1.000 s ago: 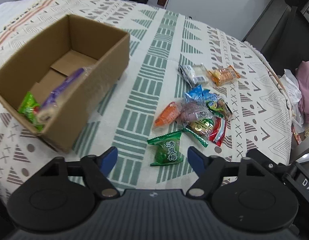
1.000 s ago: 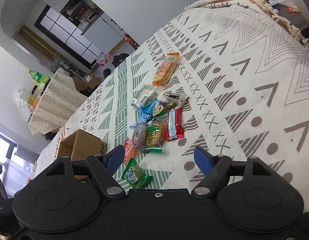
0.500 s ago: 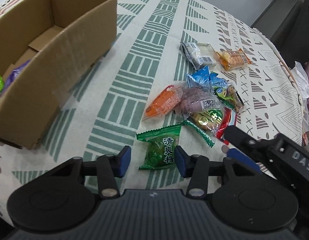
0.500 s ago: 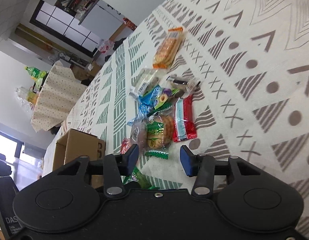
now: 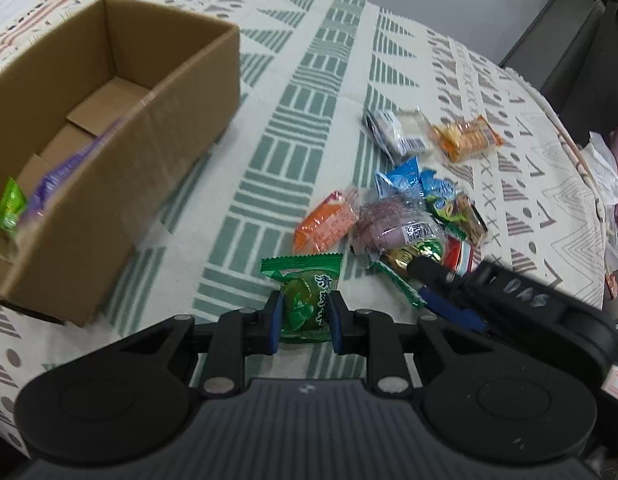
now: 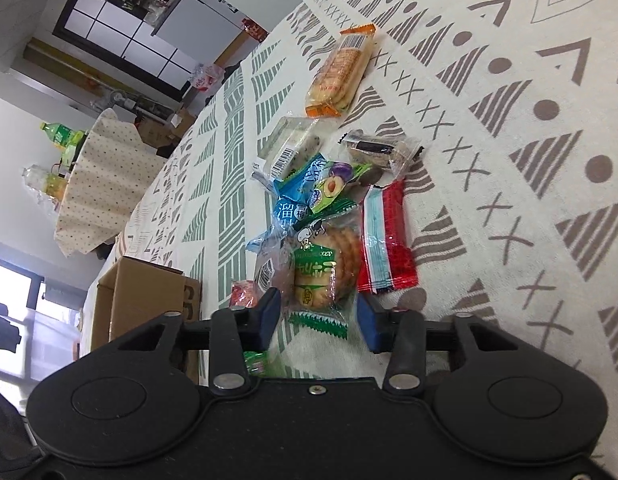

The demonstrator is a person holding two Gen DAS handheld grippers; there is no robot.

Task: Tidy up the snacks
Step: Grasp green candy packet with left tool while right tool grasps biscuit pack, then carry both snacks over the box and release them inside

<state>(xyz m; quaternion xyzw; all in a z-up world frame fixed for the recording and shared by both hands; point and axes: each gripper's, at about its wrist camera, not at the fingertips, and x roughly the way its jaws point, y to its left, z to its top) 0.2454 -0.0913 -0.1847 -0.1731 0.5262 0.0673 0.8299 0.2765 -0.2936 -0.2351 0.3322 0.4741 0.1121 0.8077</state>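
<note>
My left gripper (image 5: 302, 322) is shut on a green plum-candy packet (image 5: 307, 290) at the near edge of the snack pile. My right gripper (image 6: 317, 318) is partly closed around a green-labelled cracker packet (image 6: 323, 270) without clamping it; a gap shows on the right side. It also shows in the left wrist view (image 5: 449, 294). The cardboard box (image 5: 109, 152) stands to the left and holds a green packet (image 5: 9, 208) and a purple one (image 5: 69, 168). Several more snacks lie in the pile, among them an orange packet (image 5: 323, 226) and a red one (image 6: 385, 240).
The patterned tablecloth (image 5: 309, 92) covers the whole table. An orange biscuit pack (image 6: 341, 72) and a clear wrapped bar (image 6: 289, 144) lie at the pile's far end. The table edge runs along the right with clothes (image 5: 617, 168) beyond it.
My left gripper has closed on the green plum-candy packet. My right gripper has moved in over the cracker packet and narrowed its jaws around it.
</note>
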